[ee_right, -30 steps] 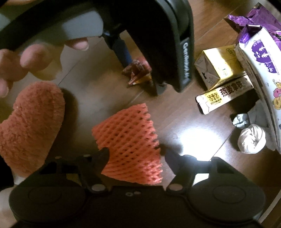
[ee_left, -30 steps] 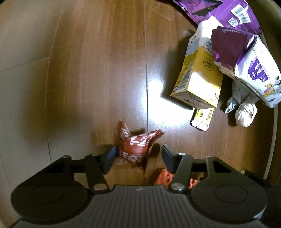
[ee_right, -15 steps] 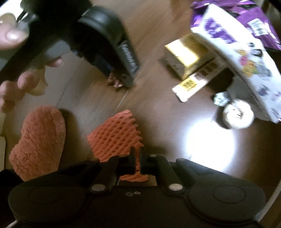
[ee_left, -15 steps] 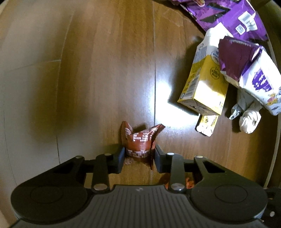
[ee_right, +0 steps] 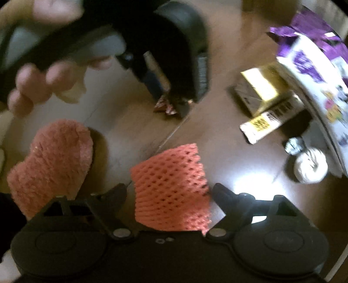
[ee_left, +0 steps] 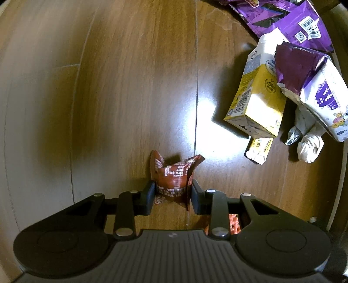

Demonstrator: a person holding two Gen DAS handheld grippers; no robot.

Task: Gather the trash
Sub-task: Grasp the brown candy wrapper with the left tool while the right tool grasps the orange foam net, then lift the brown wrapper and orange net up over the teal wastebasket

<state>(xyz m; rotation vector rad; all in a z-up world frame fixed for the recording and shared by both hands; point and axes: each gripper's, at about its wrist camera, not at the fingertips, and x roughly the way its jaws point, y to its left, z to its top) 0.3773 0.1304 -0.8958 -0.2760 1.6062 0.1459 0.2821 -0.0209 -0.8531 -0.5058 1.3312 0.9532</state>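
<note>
My left gripper [ee_left: 171, 191] is shut on a crumpled red-brown wrapper [ee_left: 173, 176] that rests on the wooden floor. In the right wrist view the same wrapper [ee_right: 165, 105] shows under the left gripper body. My right gripper [ee_right: 168, 191] is open, its fingers on either side of an orange foam fruit net [ee_right: 171, 189] on the floor. A corner of the net [ee_left: 235, 222] shows behind my left fingers.
At the right lie a yellow drink carton [ee_left: 258, 102], a small yellow packet [ee_left: 258, 148], a white-and-purple bag [ee_left: 315, 87], purple wrappers [ee_left: 287, 19] and a white paper ball [ee_left: 310, 148]. An orange fuzzy slipper [ee_right: 52, 163] lies at the left. A hand [ee_right: 47, 82] holds the left gripper.
My left gripper closed on the red-brown wrapper. My right gripper was open around the net, shut on its edge half a second ago, and stands open again.
</note>
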